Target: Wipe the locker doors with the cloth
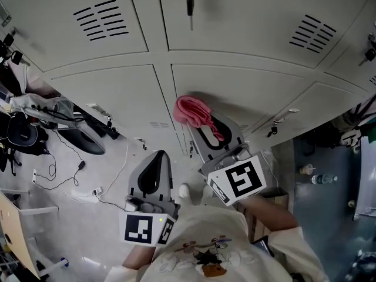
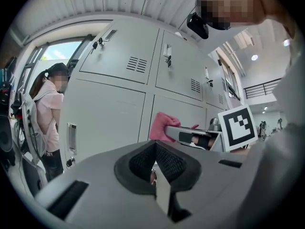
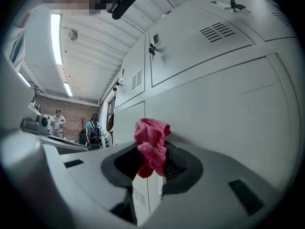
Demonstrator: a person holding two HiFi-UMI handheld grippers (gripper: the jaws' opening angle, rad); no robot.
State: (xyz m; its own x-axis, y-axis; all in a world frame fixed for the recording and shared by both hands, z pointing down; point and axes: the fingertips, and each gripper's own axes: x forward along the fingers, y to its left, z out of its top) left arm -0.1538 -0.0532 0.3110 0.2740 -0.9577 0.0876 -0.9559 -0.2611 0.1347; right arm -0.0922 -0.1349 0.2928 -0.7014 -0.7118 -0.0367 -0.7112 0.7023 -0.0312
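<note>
A bunched pink cloth (image 1: 192, 111) is pinched in my right gripper (image 1: 205, 125) and sits close against a grey locker door (image 1: 247, 96) in the lower row; contact cannot be told. In the right gripper view the cloth (image 3: 151, 146) sticks out between the shut jaws, with the door (image 3: 224, 113) just to the right. My left gripper (image 1: 154, 168) hangs lower and to the left, shut with nothing in it. The left gripper view shows its jaws (image 2: 155, 162) closed, and beyond them the cloth (image 2: 162, 126) and the right gripper (image 2: 200, 136).
Locker doors with vent slots (image 1: 101, 19) and a key (image 1: 190, 4) fill the wall ahead. Cables and black bags (image 1: 23, 135) lie on the floor at left. A person in pink (image 2: 47, 118) stands by the lockers at left. A bottle (image 1: 322, 180) lies on the dark floor at right.
</note>
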